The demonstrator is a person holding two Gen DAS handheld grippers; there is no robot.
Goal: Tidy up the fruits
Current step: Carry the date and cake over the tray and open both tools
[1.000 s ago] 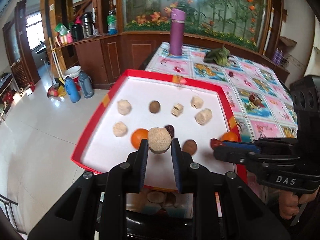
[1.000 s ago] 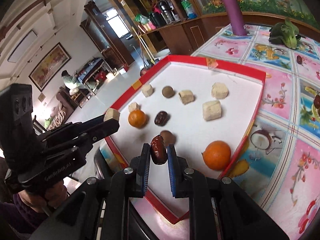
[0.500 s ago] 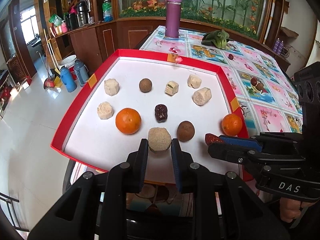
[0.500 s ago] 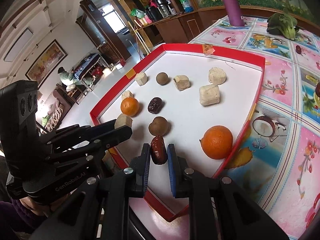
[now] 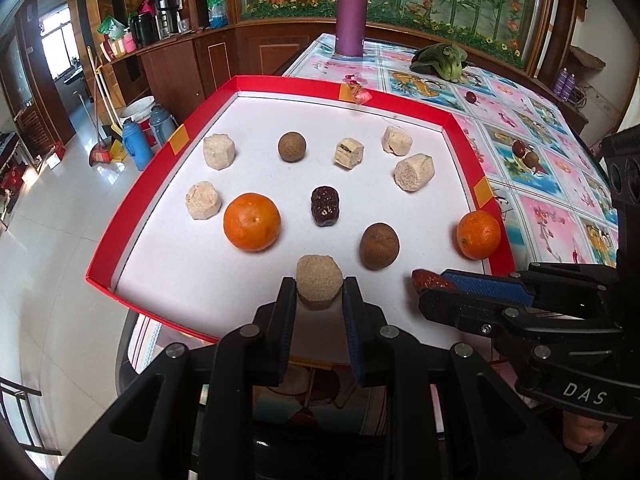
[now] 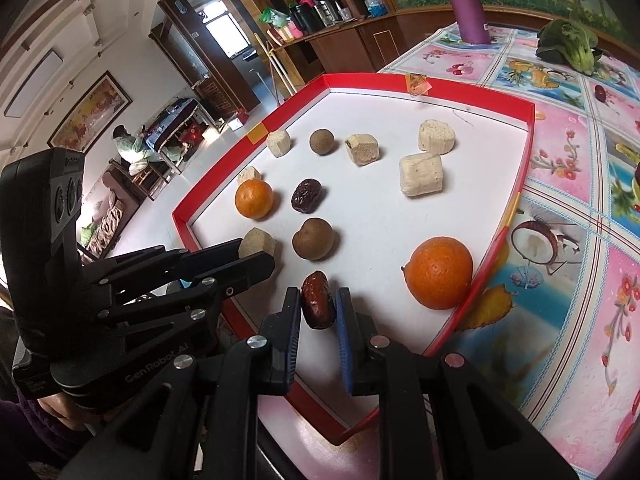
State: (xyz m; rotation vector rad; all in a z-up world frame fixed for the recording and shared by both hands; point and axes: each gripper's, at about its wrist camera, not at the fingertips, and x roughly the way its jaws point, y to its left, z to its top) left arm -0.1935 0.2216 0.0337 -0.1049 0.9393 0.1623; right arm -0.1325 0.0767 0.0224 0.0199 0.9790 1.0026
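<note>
A red-rimmed white tray point(image 5: 140, 184) point(image 6: 524, 148) holds two oranges point(image 5: 252, 221) point(image 6: 438, 273), two brown round fruits point(image 5: 379, 245) point(image 6: 313, 238), a dark date point(image 5: 325, 205) point(image 6: 307, 195) and several pale cut chunks. My left gripper point(image 5: 319, 294) point(image 6: 256, 256) is shut on a pale chunk point(image 5: 319, 284) low over the tray's near edge. Just to its right, my right gripper point(image 6: 318, 304) point(image 5: 430, 282) is shut on a red-brown date point(image 6: 317, 305), also low over the near part of the tray.
A purple bottle point(image 5: 351, 8) and a leafy green vegetable point(image 5: 442, 60) stand on the flowered tablecloth behind the tray. Small dark fruits point(image 5: 524, 153) lie on the cloth to the right. The floor drops away left of the tray.
Both grippers have lowered and drawn closer to the tray's near edge, each keeping its grip. The tray items have not moved.
</note>
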